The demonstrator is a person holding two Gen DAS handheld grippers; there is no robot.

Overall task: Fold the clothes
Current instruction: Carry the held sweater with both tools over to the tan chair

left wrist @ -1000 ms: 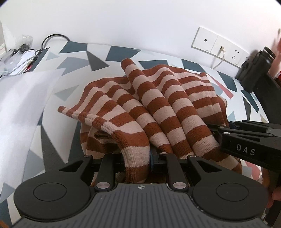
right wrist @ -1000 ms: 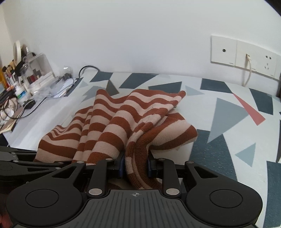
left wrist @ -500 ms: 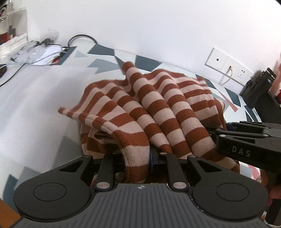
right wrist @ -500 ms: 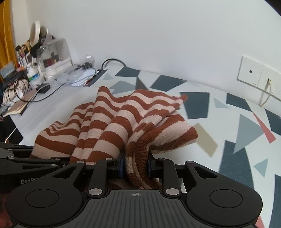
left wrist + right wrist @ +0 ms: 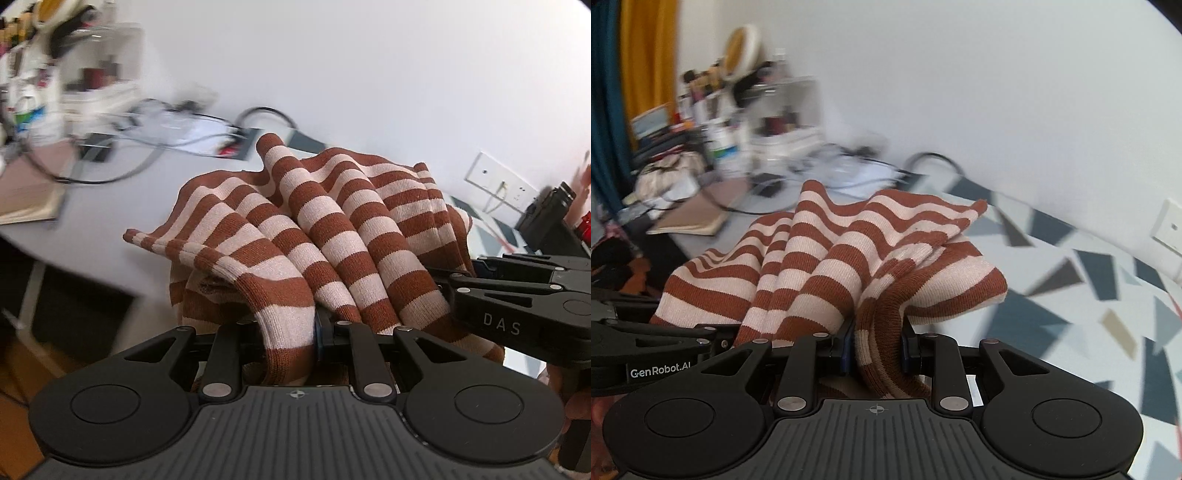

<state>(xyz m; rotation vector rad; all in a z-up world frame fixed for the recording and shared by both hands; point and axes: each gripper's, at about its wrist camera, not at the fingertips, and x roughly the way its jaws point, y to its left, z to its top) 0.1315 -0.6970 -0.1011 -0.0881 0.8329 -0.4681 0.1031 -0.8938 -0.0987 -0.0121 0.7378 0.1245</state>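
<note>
One striped sweater [image 5: 332, 236], rust and cream, hangs bunched between the two grippers, lifted over a table [image 5: 1071, 295] covered in a cloth of grey, dark blue and red triangles. The left gripper [image 5: 288, 332] is clamped on a thick fold of its edge; the right gripper [image 5: 877, 347] pinches another fold the same way, and the two sit close side by side. Behind the sweater, blurred, a black cable [image 5: 258, 114] loops across the far end of the table, next to a cluttered shelf of bottles [image 5: 731, 122]. A wall socket [image 5: 498, 184] sits on the white wall, with a yellow curtain [image 5: 646, 55] at the room's left.
</note>
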